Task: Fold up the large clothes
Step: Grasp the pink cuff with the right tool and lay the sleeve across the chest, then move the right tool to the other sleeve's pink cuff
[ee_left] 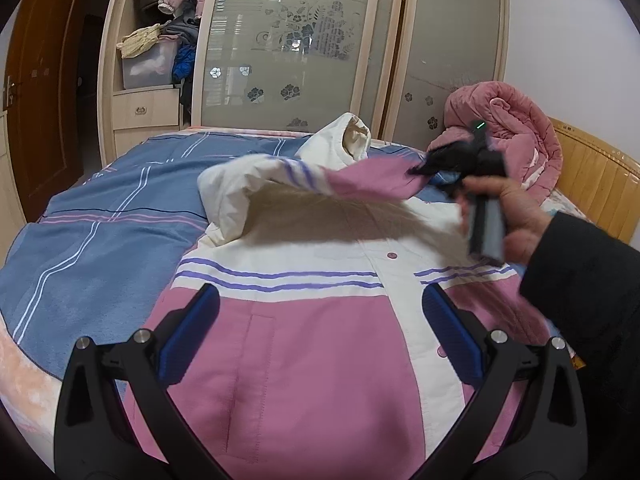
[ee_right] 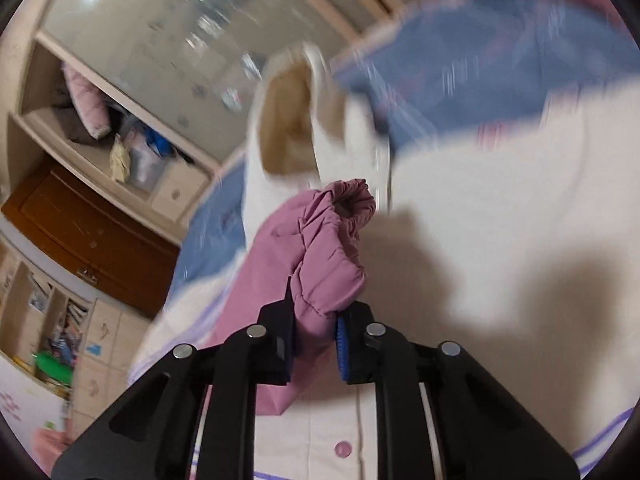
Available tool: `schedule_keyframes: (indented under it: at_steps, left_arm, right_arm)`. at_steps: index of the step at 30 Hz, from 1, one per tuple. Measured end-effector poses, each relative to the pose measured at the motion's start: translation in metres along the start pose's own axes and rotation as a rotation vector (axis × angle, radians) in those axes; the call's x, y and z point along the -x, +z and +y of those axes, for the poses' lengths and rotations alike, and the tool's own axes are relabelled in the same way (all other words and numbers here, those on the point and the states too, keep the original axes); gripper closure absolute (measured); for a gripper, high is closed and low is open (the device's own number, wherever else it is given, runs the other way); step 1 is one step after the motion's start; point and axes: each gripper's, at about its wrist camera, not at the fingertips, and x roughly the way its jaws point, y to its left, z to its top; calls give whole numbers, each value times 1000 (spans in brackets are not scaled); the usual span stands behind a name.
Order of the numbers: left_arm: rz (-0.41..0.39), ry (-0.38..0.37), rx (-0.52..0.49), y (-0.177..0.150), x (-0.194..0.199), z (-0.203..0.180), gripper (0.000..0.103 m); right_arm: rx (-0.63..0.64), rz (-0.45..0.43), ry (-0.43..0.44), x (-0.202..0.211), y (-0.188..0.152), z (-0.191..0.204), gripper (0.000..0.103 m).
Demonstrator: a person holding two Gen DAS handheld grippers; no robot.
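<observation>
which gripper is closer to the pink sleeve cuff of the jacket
Right. The right gripper is shut on the sleeve just behind the pink cuff, lifting it. The left gripper hangs open above the jacket body, away from the cuff.

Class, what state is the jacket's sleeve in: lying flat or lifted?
Lifted. The right claw is shut on the sleeve cuff, stretching it above the jacket on the bed.

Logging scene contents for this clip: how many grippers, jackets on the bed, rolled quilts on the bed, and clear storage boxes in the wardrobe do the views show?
Grippers: 2, the left gripper open over the jacket, the right gripper shut on the pink sleeve cuff
Jackets on the bed: 1, pink and white jacket
Rolled quilts: 1, pink quilt
Clear storage boxes: 1, storage box
Total: 5
</observation>
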Motion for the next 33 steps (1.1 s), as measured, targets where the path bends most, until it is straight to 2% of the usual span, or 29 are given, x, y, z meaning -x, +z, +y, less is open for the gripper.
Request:
schedule_keyframes:
  at_steps: [1, 3, 6, 9, 12, 14, 17, 18, 21, 23, 25, 29, 31, 33]
  left_arm:
    - [1, -2, 0, 0, 0, 0, 2]
    - [4, -5, -2, -1, 0, 0, 2]
    - [10, -15, -7, -1, -2, -2, 2]
    - [17, -16, -11, -2, -4, -5, 2]
    - [26, -18, -12, -3, -7, -6, 2]
    - [35, -15, -15, -3, -9, -6, 2]
    - [47, -5, -20, -4, -13, -6, 2]
    - [50, -2, -19, -5, -13, -5, 2]
    - [58, -2, -15, -4, -14, -5, 2]
    - [57, 0, -17, -4, -13, -5, 2]
    - [46, -1, -32, -5, -9, -10, 2]
    - [48, -2, -47, -8, -6, -17, 2]
    - [47, 4, -53, -10, -4, -20, 2]
    - [45, 9, -59, -13, -2, -22, 2]
  right_arm:
    - [44, -48, -31, 17, 9, 0, 87]
    - [71, -75, -64, 32, 18, -10, 87]
    - [60, -38, -118, 29, 20, -39, 87]
    - [54, 28, -187, 6, 5, -69, 87]
    - [33, 46, -228, -7, -12, -89, 85]
    - [23, 57, -244, -11, -20, -99, 79]
    - [41, 70, -223, -5, -28, -99, 58]
    - [49, 60, -204, 6, -31, -96, 50]
    - [90, 27, -153, 50, -47, -79, 49]
    - [120, 3, -112, 93, -67, -65, 44]
    - [149, -36, -100, 139, -92, -55, 25]
    - [271, -180, -131, 214, -142, -45, 23]
    - [302, -224, -155, 230, -161, -48, 23]
    - [275, -253, -172, 241, -173, -58, 23]
